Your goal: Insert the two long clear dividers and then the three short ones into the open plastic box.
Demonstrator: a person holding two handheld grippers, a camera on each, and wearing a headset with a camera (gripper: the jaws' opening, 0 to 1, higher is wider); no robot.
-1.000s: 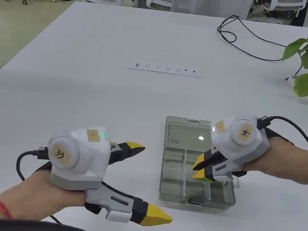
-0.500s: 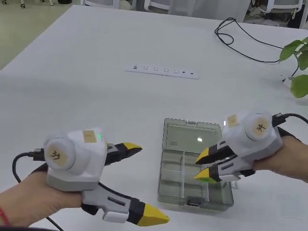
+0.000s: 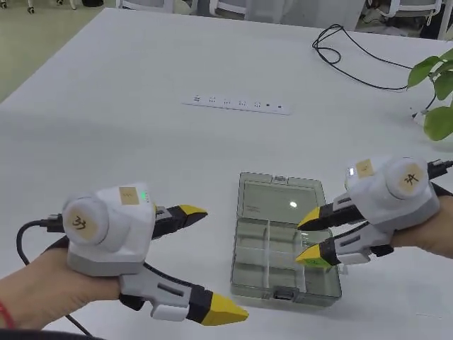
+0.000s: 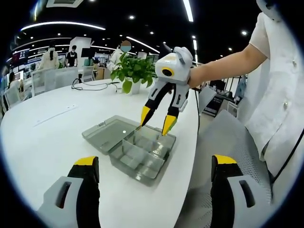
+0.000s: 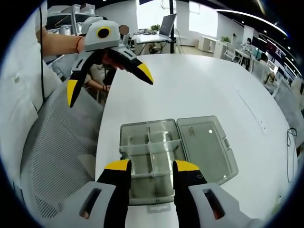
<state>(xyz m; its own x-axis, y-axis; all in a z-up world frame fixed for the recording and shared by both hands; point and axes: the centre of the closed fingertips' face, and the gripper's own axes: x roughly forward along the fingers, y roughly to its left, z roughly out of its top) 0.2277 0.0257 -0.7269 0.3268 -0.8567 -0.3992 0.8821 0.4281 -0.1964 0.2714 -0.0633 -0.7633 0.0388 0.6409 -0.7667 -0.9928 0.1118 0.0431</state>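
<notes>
Box (image 3: 241,263) lies open on the table (image 3: 141,127), clear dividers (image 5: 148,142) seated inside. Right gripper (image 3: 309,237) hovers over the box's right half, jaws parted and empty, likely checking fit. Left gripper (image 3: 209,260) stands left of the box, spread wide, holding nothing.

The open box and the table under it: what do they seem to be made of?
The box looks like clear, grey-tinted hard plastic, glossy: the table shows through its lid and a light glints on it. The table has a smooth white top, perhaps laminate; I cannot tell surely.
</notes>
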